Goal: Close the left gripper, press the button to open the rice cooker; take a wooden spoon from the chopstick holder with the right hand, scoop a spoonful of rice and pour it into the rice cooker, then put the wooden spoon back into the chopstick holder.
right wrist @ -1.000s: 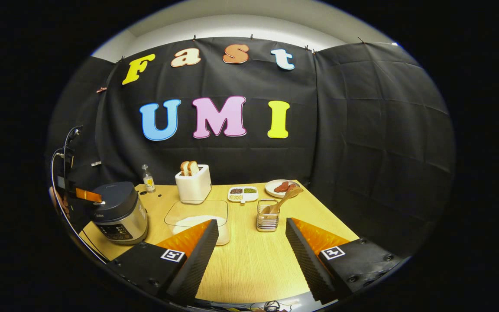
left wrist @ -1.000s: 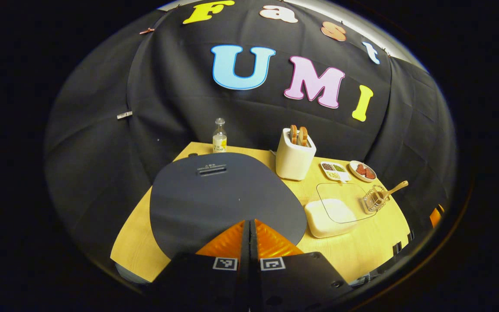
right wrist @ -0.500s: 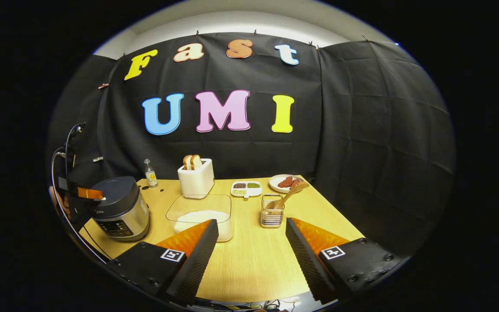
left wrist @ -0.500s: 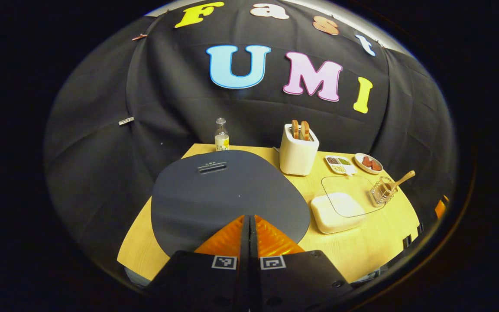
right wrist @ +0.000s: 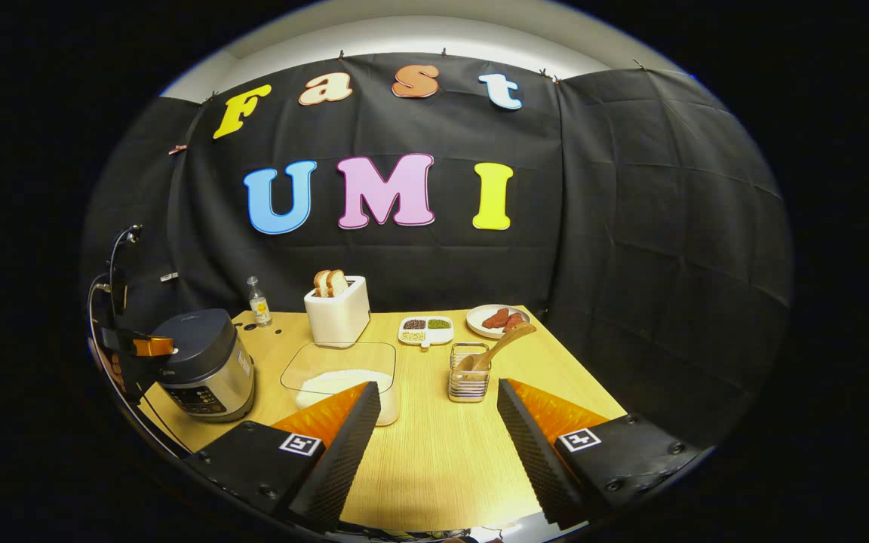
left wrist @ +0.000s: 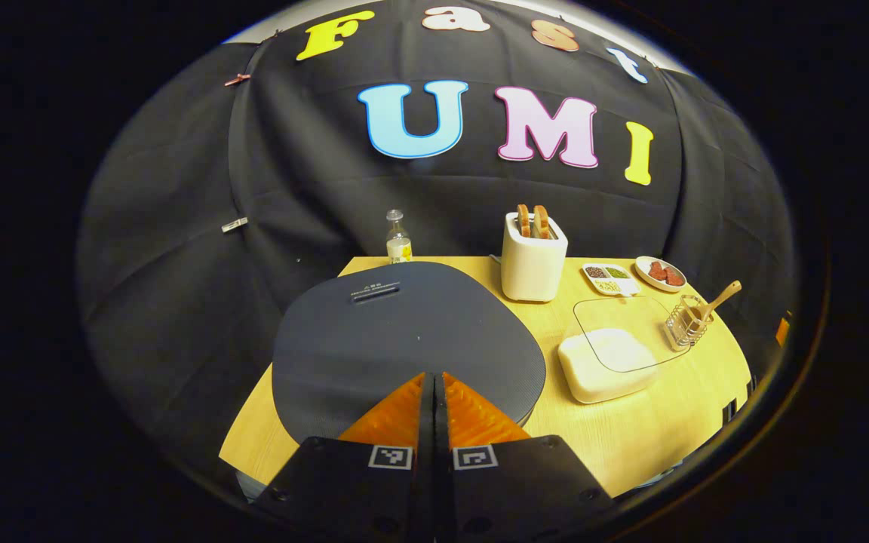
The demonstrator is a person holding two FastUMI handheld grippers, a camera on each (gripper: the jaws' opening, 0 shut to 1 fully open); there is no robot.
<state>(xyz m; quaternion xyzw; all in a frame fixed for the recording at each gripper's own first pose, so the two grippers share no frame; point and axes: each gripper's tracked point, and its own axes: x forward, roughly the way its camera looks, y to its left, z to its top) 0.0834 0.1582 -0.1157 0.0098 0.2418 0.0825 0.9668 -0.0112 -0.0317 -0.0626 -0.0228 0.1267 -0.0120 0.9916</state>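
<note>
The dark grey rice cooker [left wrist: 404,332] has its lid down. My left gripper [left wrist: 434,377] is shut with nothing held, its tips over the lid's near edge. In the right gripper view the rice cooker [right wrist: 204,362] stands at the table's left, with the left gripper [right wrist: 154,347] at its front top rim. The wooden spoon [right wrist: 498,345] leans in the wire chopstick holder [right wrist: 468,381]. Beside it sits the rice container [right wrist: 348,381] with white rice inside. My right gripper [right wrist: 438,403] is open above the near table, short of the holder.
At the back of the wooden table [right wrist: 434,460] stand a white toaster [right wrist: 338,309] with bread, a small bottle [right wrist: 257,302], a divided dish [right wrist: 425,329] and a plate [right wrist: 495,320] of red food. A clear lid [left wrist: 623,332] rests across the rice container [left wrist: 604,366].
The left gripper has slid back toward the cooker's front rim and turned slightly, still shut; the lid stays down. The right gripper has barely shifted and stays open.
</note>
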